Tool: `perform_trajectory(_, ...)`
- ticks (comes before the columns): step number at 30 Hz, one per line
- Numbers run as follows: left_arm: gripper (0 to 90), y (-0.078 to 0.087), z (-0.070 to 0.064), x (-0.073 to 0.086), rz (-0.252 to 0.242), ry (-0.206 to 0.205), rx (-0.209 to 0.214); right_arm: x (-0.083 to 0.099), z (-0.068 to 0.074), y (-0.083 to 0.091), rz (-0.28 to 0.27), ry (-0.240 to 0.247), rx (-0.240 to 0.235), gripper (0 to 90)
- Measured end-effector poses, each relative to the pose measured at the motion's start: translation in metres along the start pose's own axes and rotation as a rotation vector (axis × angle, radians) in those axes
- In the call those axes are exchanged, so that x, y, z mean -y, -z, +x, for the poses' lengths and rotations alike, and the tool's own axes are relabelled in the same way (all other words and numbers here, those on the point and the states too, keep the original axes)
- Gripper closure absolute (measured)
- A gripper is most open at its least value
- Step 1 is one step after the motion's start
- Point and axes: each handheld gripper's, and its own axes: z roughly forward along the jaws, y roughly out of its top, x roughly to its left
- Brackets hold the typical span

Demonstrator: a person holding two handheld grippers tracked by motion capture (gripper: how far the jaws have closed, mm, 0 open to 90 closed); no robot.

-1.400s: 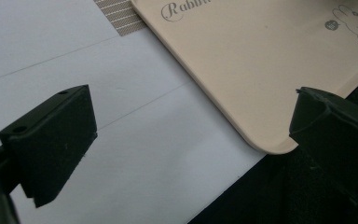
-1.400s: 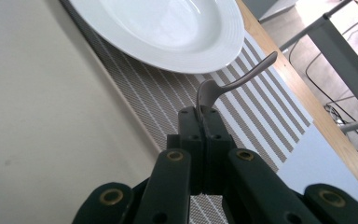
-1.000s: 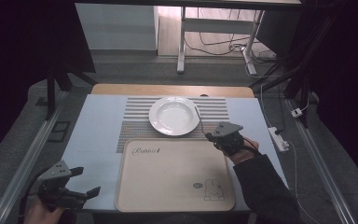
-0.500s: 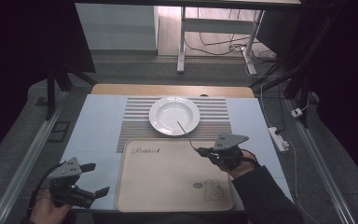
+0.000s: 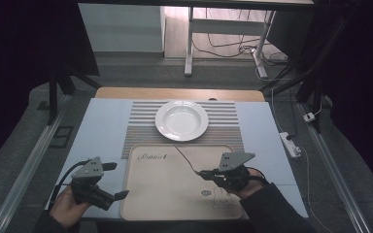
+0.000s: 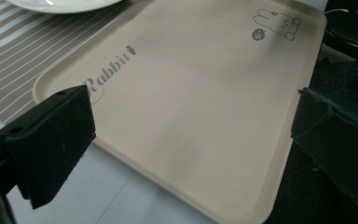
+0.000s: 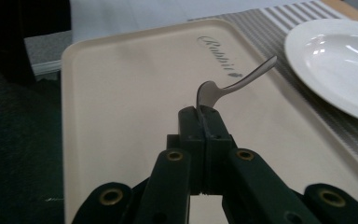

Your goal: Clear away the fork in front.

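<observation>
Two grippers: the right gripper [image 5: 205, 173] is clamped on the bowl of one spoon [image 7: 235, 84] above the one beige tray [image 5: 175, 194], and the left gripper [image 5: 119, 180], jaws spread wide, hangs beside the tray's left edge. One white plate [image 5: 181, 120] sits on a striped mat [image 5: 141, 127] beyond.

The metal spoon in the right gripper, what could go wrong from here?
1. The right gripper pinches the thin metal spoon only at its bowl end, with the long handle sticking out, so it may pivot or slip.
2. The handle points toward the white ceramic plate and could knock it.
3. If dropped, it would land on the beige plastic tray and might slide.
</observation>
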Motion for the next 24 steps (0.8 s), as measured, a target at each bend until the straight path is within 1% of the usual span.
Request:
perform_trajectory(5, 0.0, -0.015, 0.004, -0.011, 0.019, -0.017, 0.038, 0.0, 0.01, -0.004, 0.013, 0.013, -0.041, 89.7)
perform_trajectory(8, 0.2, -0.025, 0.005, -0.018, 0.047, -0.053, 0.042, 0.0, 0.015, -0.006, 0.017, 0.022, -0.07, 89.7)
perform_trajectory(11, 0.2, -0.034, 0.008, -0.023, 0.043, -0.072, 0.107, 0.0, 0.019, -0.008, 0.023, 0.031, -0.095, 89.7)
perform_trajectory(14, 2.2, -0.045, 0.012, -0.029, 0.06, -0.12, 0.142, -0.001, 0.022, -0.01, 0.025, 0.037, -0.114, 89.8)
perform_trajectory(15, 2.4, -0.048, 0.013, -0.03, 0.063, -0.127, 0.152, -0.001, 0.023, -0.01, 0.024, 0.041, -0.12, 89.7)
perform_trajectory(17, 2.4, -0.056, 0.015, -0.034, 0.082, -0.158, 0.17, -0.002, 0.024, -0.01, 0.029, 0.046, -0.13, 89.7)
perform_trajectory(18, 2.4, -0.06, 0.016, -0.036, 0.093, -0.174, 0.181, -0.002, 0.025, -0.011, 0.023, 0.046, -0.137, 89.7)
perform_trajectory(21, 2.4, -0.073, 0.018, -0.042, 0.121, -0.221, 0.201, -0.003, 0.027, -0.012, 0.019, 0.049, -0.151, 89.7)
perform_trajectory(24, 2.3, -0.083, 0.019, -0.048, 0.135, -0.264, 0.228, -0.004, 0.028, -0.013, 0.021, 0.062, -0.162, 89.7)
